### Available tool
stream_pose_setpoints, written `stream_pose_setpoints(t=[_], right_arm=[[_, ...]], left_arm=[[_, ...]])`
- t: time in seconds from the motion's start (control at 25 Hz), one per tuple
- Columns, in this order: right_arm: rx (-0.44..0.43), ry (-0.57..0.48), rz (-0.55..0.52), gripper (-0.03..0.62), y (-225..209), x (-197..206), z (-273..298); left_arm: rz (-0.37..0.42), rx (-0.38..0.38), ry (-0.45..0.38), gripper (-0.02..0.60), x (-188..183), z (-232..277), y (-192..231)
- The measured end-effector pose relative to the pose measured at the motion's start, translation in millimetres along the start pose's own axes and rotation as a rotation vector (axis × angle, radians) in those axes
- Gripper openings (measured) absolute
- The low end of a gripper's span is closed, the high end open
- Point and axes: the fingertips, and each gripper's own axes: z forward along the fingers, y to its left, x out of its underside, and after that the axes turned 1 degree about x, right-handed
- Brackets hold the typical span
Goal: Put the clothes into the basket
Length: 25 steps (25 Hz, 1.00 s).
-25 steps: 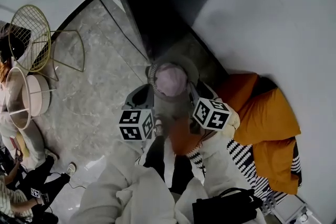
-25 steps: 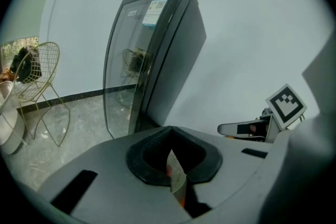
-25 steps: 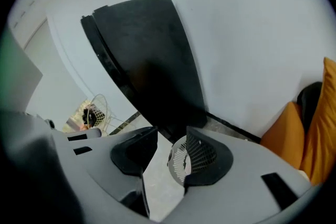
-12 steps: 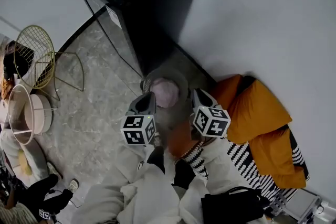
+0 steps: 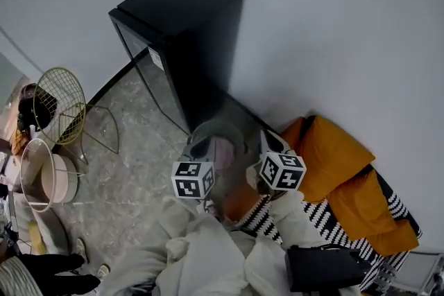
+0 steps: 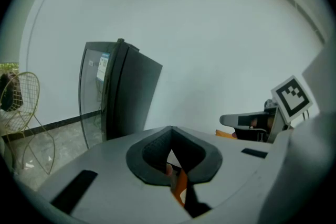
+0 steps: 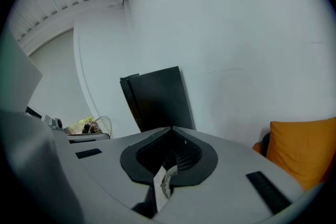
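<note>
An orange garment [image 5: 239, 202] with a black-and-white striped part hangs between my two grippers, just in front of the round wire basket [image 5: 208, 127]. A pink garment [image 5: 223, 149] lies inside that basket. In the left gripper view my left gripper [image 6: 171, 134] is shut on a fold of the orange cloth [image 6: 180, 188]. My right gripper [image 7: 171, 131] is shut on the garment's edge at a white tag [image 7: 159, 184]. Seen from the head, the left gripper [image 5: 199, 148] and right gripper [image 5: 272, 141] point over the basket, side by side.
A tall black fridge [image 5: 182, 38] stands right behind the basket against the white wall. Orange cushions [image 5: 347, 180] and a striped cover [image 5: 326, 229] lie at the right. A gold wire chair [image 5: 61, 107] and a round stool [image 5: 41, 177] stand at the left on the marble floor.
Both grippers have risen with the orange garment and now stand close over the basket. The head view has tilted up, bringing the whole fridge into sight.
</note>
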Motion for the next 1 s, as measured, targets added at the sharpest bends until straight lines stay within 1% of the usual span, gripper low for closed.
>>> stream_pose_setpoints(t=[0.12, 0.24, 0.52, 0.68, 0.8, 0.88, 1.0], right_arm=[[-0.003, -0.036, -0.012, 0.028, -6.7, -10.7, -20.8], [-0.015, -0.047, -0.018, 0.026, -11.5, -10.9, -37.0], [-0.027, -0.060, -0.007, 0.026, -30.1, -13.4, -54.5], [-0.032, -0.075, -0.011, 0.026, -35.7, -13.5, -75.6], [-0.033, -0.078, -0.008, 0.026, -39.7, -12.9, -80.1], [-0.031, -0.080, -0.001, 0.026, -41.5, -12.0, -83.2], [-0.027, -0.082, 0.006, 0.026, -43.3, -10.4, -87.2]], left_arm=[[0.028, 0.005, -0.050, 0.000, -16.5, -6.1, -21.0], [0.048, 0.003, -0.074, 0.000, -23.9, -9.4, -35.4], [0.073, 0.008, -0.081, 0.000, -24.4, -4.7, -66.0], [0.115, 0.008, -0.082, 0.000, -17.4, -14.5, -88.1], [0.098, 0.018, -0.092, 0.000, -17.2, -14.8, -95.1], [0.082, 0.010, -0.090, 0.000, -16.3, -15.6, -96.4], [0.086, -0.004, -0.079, 0.000, -13.1, -17.3, -97.0]])
